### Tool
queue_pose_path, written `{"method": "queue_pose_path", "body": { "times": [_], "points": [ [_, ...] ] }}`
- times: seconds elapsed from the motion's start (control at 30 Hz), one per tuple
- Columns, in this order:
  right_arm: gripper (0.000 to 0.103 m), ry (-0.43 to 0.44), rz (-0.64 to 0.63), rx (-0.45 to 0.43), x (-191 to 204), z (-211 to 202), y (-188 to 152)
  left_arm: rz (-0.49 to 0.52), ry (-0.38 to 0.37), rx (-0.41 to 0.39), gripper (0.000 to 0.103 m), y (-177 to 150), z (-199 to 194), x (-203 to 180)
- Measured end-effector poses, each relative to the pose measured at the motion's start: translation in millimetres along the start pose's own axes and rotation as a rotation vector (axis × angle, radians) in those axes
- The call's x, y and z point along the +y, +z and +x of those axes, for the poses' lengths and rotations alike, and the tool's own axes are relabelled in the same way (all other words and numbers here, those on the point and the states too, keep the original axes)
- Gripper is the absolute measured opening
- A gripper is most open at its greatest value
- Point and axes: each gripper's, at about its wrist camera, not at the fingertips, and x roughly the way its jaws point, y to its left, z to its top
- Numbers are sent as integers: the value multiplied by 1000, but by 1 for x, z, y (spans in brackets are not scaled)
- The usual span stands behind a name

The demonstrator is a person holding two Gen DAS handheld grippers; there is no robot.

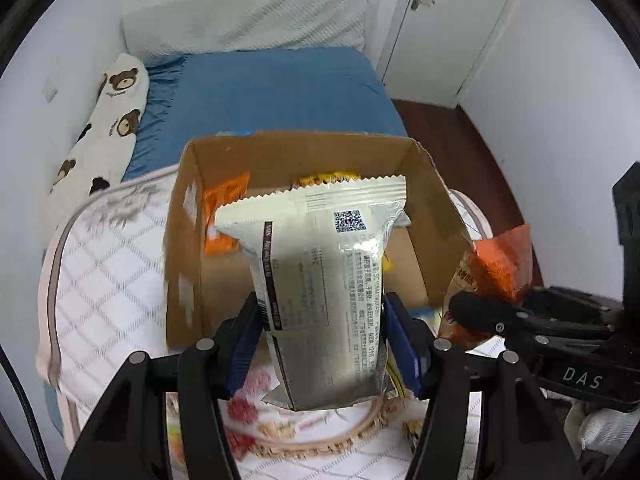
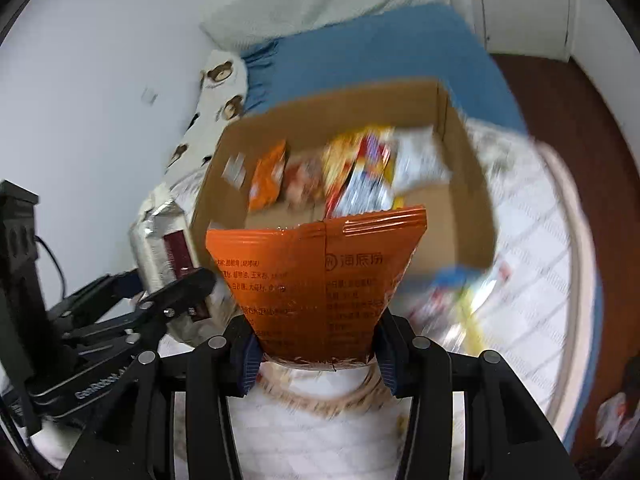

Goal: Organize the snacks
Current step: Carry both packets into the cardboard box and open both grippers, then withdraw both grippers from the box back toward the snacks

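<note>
Several packets already lie in the brown cardboard box (image 2: 472,200). Left gripper (image 1: 320,344) clamps a silver foil snack packet (image 1: 320,280), right gripper (image 2: 318,354) an orange snack packet (image 2: 316,280), both lower-centre, unboxed; loose snacks remain on the bed.

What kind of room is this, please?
Most likely a bedroom: a bed with a blue sheet, a pillow against the wall, and a white door beside it. The cardboard box of snacks stands on the bed.

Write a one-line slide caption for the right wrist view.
Right gripper clamps an orange snack packet before an open cardboard box of snacks on the bed.
</note>
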Motion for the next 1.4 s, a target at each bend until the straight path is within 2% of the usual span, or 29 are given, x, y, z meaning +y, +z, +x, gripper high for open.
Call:
{"method": "queue_pose_path", "body": {
  "times": [0.07,0.23,0.37,0.57,0.63,0.7,0.83,0.87,0.9,1.03,1.2,1.4],
  "points": [
    [50,-39,2,8,-9,7,31,-3,12,42,57,17,24,0],
    [50,-133,22,111,-30,54,86,-23,44,191,57,50,97,13],
    [50,-171,65,211,-48,101,100,-51,49,308,57,48,150,22],
    [50,-204,63,317,-66,145,95,-39,54,377,60,38,173,17],
    [54,-209,51,380,-67,158,91,-40,45,394,60,35,177,17],
    [76,-212,38,421,-68,168,87,-51,41,413,64,32,181,21],
    [87,-216,31,418,-64,169,85,-56,64,363,79,34,172,29],
    [93,-226,29,406,-64,168,86,-73,56,352,79,34,168,33],
    [95,-231,24,394,-64,165,87,-78,53,342,79,35,166,35],
    [95,-239,23,353,-63,154,88,-78,70,280,79,36,145,41],
    [95,-250,11,278,-58,134,81,-72,84,152,79,28,113,41],
    [95,-257,-4,148,-46,94,67,-55,116,7,79,9,70,36]
  ]
}}
